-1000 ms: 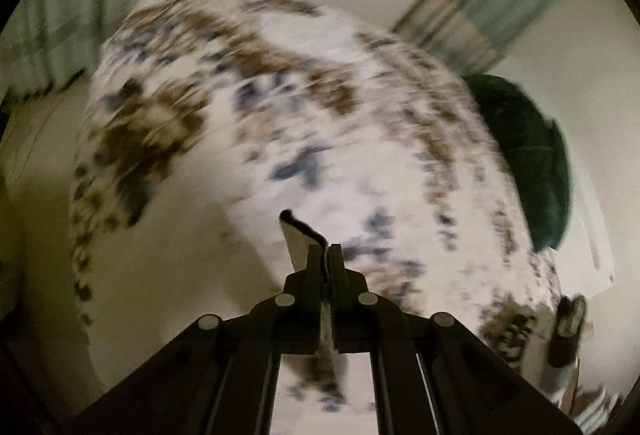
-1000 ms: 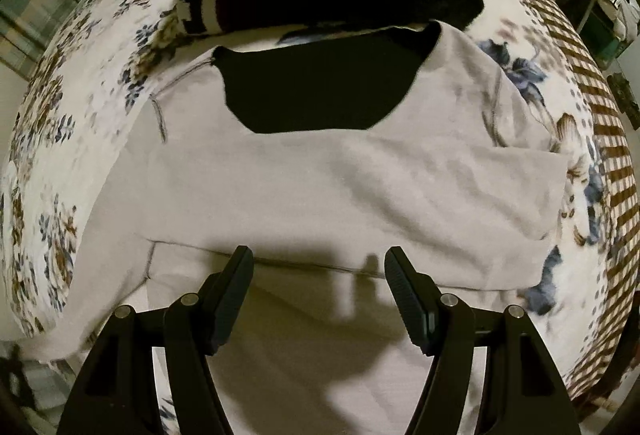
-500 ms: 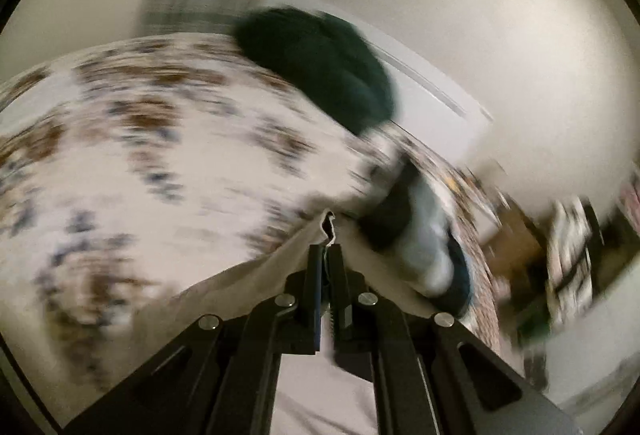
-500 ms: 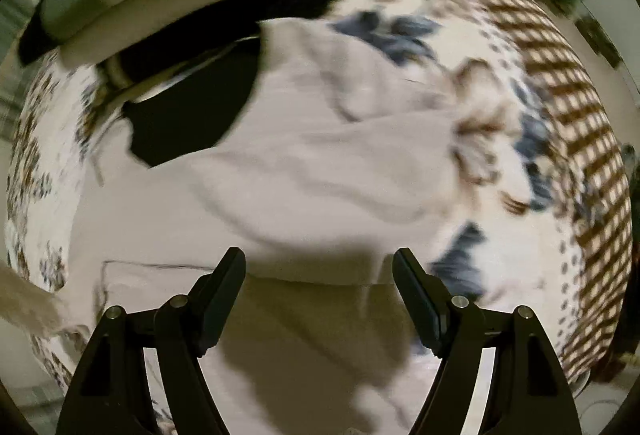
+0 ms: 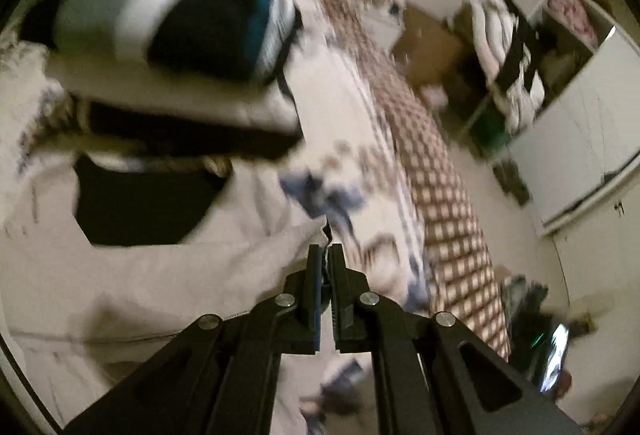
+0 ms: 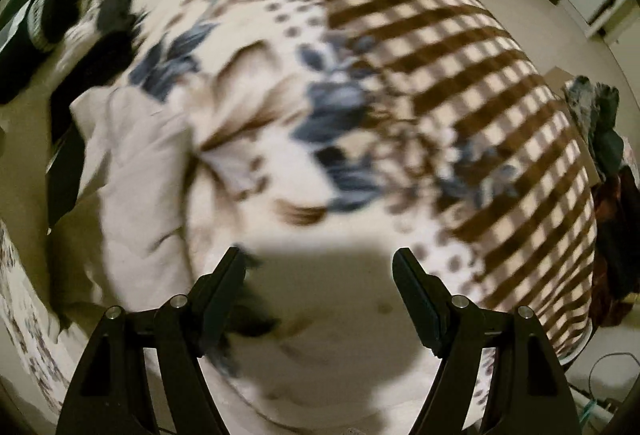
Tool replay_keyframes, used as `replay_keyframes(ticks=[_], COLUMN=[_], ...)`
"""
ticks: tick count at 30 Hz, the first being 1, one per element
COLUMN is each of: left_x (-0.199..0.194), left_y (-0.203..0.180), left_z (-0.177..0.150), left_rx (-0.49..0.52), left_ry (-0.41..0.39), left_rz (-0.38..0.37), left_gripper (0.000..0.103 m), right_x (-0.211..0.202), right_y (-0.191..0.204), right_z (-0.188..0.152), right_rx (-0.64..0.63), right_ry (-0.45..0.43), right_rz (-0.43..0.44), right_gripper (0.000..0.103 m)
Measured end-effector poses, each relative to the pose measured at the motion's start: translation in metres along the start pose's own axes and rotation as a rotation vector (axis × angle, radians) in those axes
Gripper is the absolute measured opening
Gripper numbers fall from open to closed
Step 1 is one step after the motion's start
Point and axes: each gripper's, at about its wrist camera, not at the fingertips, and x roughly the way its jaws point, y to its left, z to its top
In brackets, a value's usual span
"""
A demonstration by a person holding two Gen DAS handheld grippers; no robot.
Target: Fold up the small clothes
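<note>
Left wrist view shows the left gripper (image 5: 327,255) clenched on a thin edge of the pale grey garment (image 5: 168,275), a sliver of cloth poking up between the closed pads. Taking the stack of folded clothes (image 5: 172,47) as landmark, the garment lies flat on the patterned bedspread (image 5: 440,163) just on the near side of the stack, its dark neckline (image 5: 144,207) towards the stack and its body running away from it. The pinched edge sits at the garment's side nearer the checked border, so the fold seems to be drawn across the short axis. In the right wrist view the right gripper (image 6: 320,275) hangs spread wide and empty over bare bedspread, the garment well off to its side towards the stack. The left hand is plainly nearer. Count: one garment being folded, one stack, two grippers.
</note>
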Motion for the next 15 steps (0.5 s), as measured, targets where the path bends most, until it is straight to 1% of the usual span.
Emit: replay_keyframes(ticks=[2, 3, 4, 5, 6, 7, 8, 9, 10, 11, 12, 15], left_x=[0.002, -0.002, -0.011, -0.019, -0.03, -0.037, -0.045, -0.056, -0.066, -0.071, -0.076, -0.082], left_y=[0.003, 0.008, 0.017, 0.026, 0.039, 0.055, 0.07, 0.088, 0.108, 0.124, 0.146, 0.192], left_z=[-0.006, -0.008, -0.011, -0.012, -0.014, -0.015, -0.017, -0.02, -0.026, -0.03, -0.036, -0.054], left_rx=[-0.004, -0.015, -0.027, -0.036, -0.054, -0.073, -0.097, -0.125, -0.156, -0.178, -0.216, -0.324], left_ry=[0.053, 0.064, 0.057, 0.051, 0.04, 0.031, 0.017, -0.004, -0.018, -0.017, -0.006, 0.027], left_rz=[-0.011, -0.012, 0.01, 0.031, 0.063, 0.09, 0.12, 0.156, 0.212, 0.261, 0.323, 0.417], left_gripper=[0.004, 0.005, 0.008, 0.026, 0.067, 0.089, 0.103, 0.102, 0.102, 0.102, 0.102, 0.102], right_x=[-0.002, -0.004, -0.007, -0.01, -0.013, -0.017, -0.021, -0.024, -0.027, -0.029, -0.028, -0.022], right_y=[-0.013, -0.02, -0.026, -0.03, -0.033, -0.035, -0.035, -0.033, -0.027, -0.023, -0.013, 0.017], right_z=[0.005, 0.007, 0.012, 0.013, 0.015, 0.018, 0.022, 0.026, 0.029, 0.031, 0.032, 0.038], right_rx=[0.023, 0.034, 0.043, 0.051, 0.056, 0.059, 0.06, 0.059, 0.052, 0.043, 0.034, -0.013], right_ry=[0.004, 0.006, 0.008, 0.007, 0.005, 0.002, 0.0, -0.002, 0.0, 0.004, 0.012, 0.031], right_rz=[0.02, 0.041, 0.065, 0.09, 0.118, 0.158, 0.194, 0.232, 0.267, 0.298, 0.321, 0.369], right_gripper=[0.078, 0.078, 0.078, 0.078, 0.078, 0.078, 0.078, 0.078, 0.078, 0.078, 0.078, 0.078])
